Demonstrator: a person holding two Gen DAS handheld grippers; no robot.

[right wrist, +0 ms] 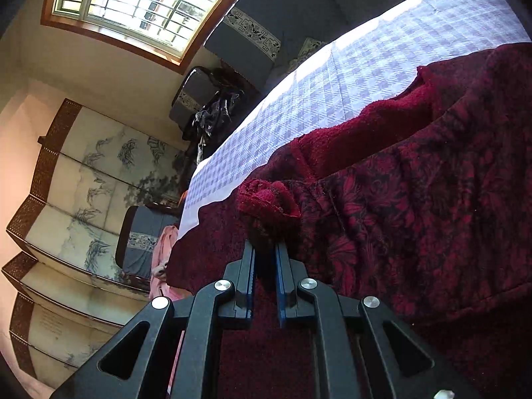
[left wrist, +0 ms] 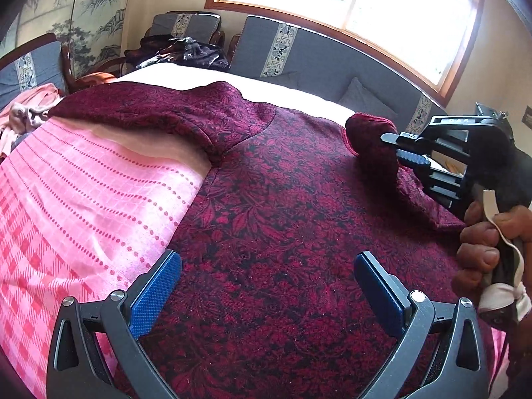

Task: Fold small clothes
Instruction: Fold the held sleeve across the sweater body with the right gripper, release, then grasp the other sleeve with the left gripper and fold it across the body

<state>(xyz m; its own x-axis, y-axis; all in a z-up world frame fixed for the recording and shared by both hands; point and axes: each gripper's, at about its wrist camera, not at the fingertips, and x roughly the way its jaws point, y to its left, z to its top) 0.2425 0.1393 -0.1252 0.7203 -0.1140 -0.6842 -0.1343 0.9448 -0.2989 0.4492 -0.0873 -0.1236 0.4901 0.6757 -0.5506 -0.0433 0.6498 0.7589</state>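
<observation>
A dark red garment with a black leaf pattern (left wrist: 282, 199) lies spread over the pink checked bed cover (left wrist: 66, 199). One sleeve is folded across its far left part. My left gripper (left wrist: 266, 286) hovers open just above the garment's near middle, with nothing between its blue pads. At the right edge of the left wrist view, my right gripper (left wrist: 399, 148), held by a hand (left wrist: 482, 246), is shut on the cuff of the other sleeve (left wrist: 372, 139) and holds it lifted. In the right wrist view the right gripper (right wrist: 265, 249) pinches that cuff (right wrist: 266, 202), with the garment (right wrist: 415, 216) draped beyond.
Grey cushioned seats (left wrist: 316, 53) run along the bed's far side under a bright window (left wrist: 349, 3). A dark pile of clothes (left wrist: 179, 51) lies on a chair. Pink clothing (left wrist: 30, 109) is heaped at the far left. A painted folding screen (right wrist: 76, 199) stands by the wall.
</observation>
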